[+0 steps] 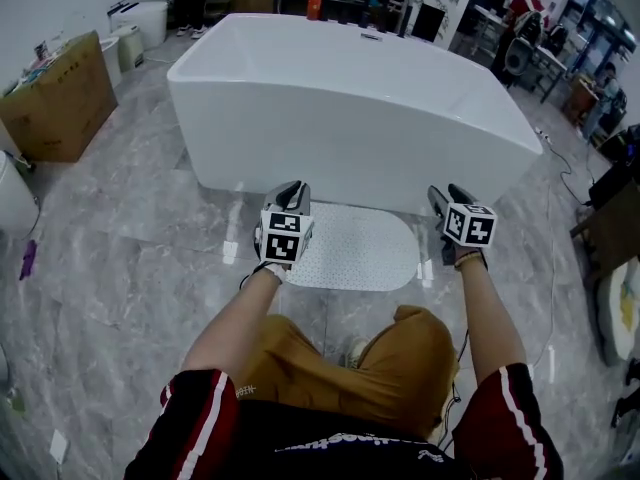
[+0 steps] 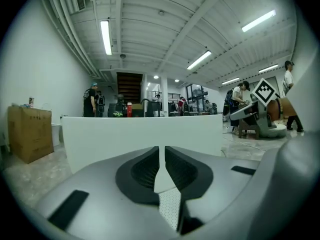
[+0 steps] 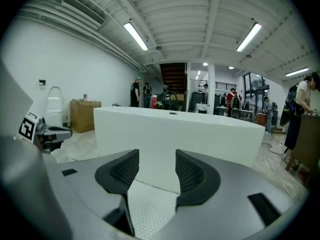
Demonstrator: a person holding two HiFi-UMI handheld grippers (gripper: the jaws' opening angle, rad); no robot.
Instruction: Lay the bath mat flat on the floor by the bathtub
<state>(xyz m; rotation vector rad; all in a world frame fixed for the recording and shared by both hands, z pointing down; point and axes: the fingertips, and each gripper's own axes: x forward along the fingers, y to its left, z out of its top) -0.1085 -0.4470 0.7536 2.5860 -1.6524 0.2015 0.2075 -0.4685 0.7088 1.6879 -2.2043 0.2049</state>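
The white perforated bath mat (image 1: 352, 248) lies flat on the grey marble floor, right against the front of the white bathtub (image 1: 350, 108). My left gripper (image 1: 293, 190) hovers over the mat's left end, its jaws almost touching and holding nothing. My right gripper (image 1: 448, 194) is off the mat's right end, open and empty. In the left gripper view, the left gripper (image 2: 162, 149) points at the bathtub (image 2: 140, 134), with the mat (image 2: 170, 209) below. The right gripper view shows the right gripper (image 3: 157, 154) facing the bathtub (image 3: 175, 129) over the mat (image 3: 150, 209).
A cardboard box (image 1: 60, 98) stands at the left. An orange bottle (image 1: 316, 0) sits at the tub's far rim. A cable (image 1: 560, 168) runs over the floor at the right, near dark furniture (image 1: 610, 223). People stand at the back. My knees are just behind the mat.
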